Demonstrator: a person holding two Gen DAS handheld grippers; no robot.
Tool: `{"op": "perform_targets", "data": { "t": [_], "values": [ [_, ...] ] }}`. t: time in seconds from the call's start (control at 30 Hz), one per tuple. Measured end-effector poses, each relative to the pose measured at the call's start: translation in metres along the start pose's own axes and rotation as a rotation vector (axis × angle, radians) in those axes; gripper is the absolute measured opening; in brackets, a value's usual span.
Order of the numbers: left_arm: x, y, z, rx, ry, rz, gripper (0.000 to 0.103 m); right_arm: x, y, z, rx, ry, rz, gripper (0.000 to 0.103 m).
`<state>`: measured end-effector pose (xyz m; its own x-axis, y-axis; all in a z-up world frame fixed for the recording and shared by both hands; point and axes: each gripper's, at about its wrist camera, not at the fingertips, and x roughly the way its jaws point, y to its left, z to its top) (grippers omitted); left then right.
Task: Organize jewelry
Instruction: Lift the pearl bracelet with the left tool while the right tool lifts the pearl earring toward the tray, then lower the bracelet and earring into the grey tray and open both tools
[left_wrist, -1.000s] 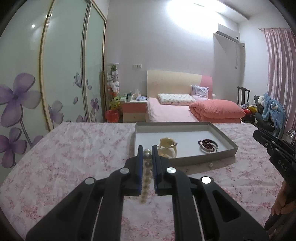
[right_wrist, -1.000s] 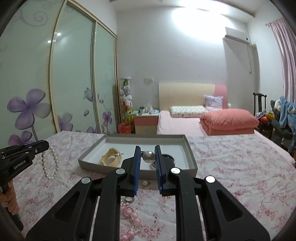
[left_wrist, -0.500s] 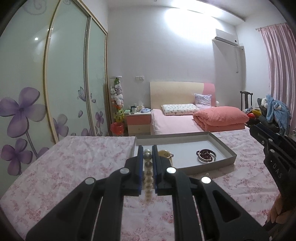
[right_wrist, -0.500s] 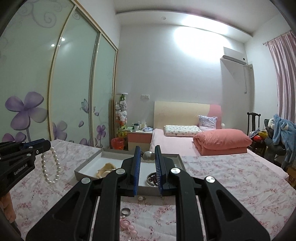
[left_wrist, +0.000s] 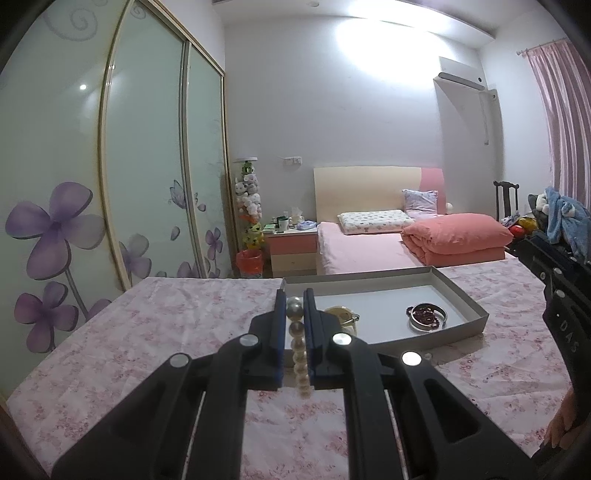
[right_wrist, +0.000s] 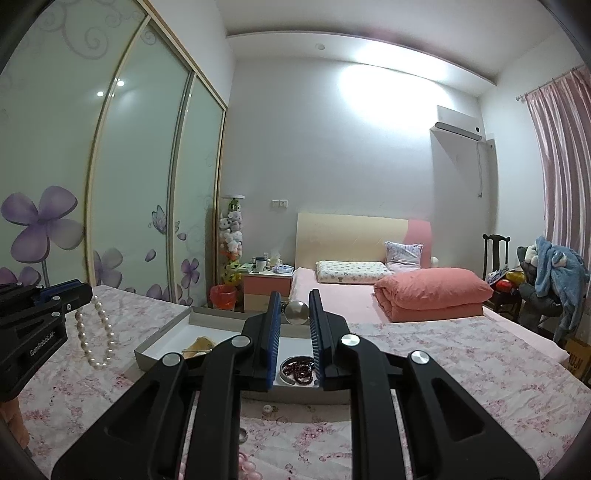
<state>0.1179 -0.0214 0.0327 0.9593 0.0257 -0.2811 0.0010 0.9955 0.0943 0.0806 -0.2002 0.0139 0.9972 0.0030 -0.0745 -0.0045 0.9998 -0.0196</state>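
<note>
Left claw (left_wrist: 294, 325) grips limp, light, slippery pearls (left_wrist: 297, 341) mid-strand; right claw (right_wrist: 294, 321) clenches a smooth silver ball (right_wrist: 298, 312).

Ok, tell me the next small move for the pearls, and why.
Probably carry the left hand-held gripper forward over the grey tray and lower. The pearl strand hangs clamped above the floral cloth, short of the tray.

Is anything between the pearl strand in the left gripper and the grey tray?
Nothing visible. The pearl strand hangs from the left gripper over bare floral cloth, and the grey tray lies open-topped just ahead.
</note>
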Motion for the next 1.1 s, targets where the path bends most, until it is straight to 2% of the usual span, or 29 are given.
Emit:
{"op": "perform_targets", "data": {
  "t": [0.47,0.7,1.0,1.1],
  "values": [
    [0.018,-0.007,0.003,0.015,0.007,0.013,0.010,0.012,0.005,0.002,-0.029,-0.005,-0.018,0.016],
    [0.053,-0.015,0.017,0.007,0.018,-0.021,0.010,0.049,0.004,0.004,-0.037,0.022,-0.008,0.016],
    [0.123,-0.031,0.029,-0.004,0.082,-0.055,0.010,0.122,-0.001,-0.011,-0.001,0.172,0.037,0.016],
    [0.147,-0.038,0.030,-0.007,0.117,-0.077,0.010,0.145,-0.007,-0.017,0.037,0.250,0.064,0.016]
  ]
}}
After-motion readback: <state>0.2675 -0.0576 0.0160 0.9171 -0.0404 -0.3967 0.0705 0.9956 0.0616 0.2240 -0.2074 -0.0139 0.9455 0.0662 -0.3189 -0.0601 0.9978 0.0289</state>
